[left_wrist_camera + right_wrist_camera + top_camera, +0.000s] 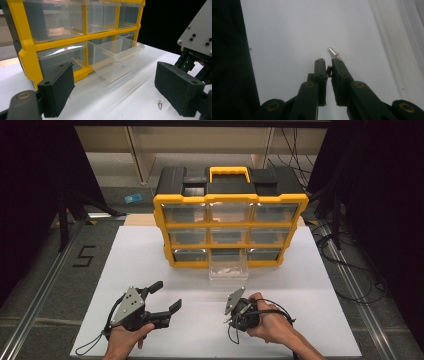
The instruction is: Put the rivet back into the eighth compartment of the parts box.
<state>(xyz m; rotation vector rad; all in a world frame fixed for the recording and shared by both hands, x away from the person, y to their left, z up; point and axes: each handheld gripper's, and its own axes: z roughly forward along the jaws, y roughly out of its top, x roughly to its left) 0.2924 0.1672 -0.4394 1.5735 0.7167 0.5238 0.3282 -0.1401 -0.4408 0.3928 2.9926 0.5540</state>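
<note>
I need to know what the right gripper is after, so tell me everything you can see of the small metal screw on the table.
The screw is tiny, silvery and shiny, a short round shaft with a wider flange. In the right gripper view it lies tilted on the white table, just past the right gripper, whose jaws are shut; whether the right jaw touches it is unclear. In the left gripper view it stands near the pulled-out clear drawer.
</note>
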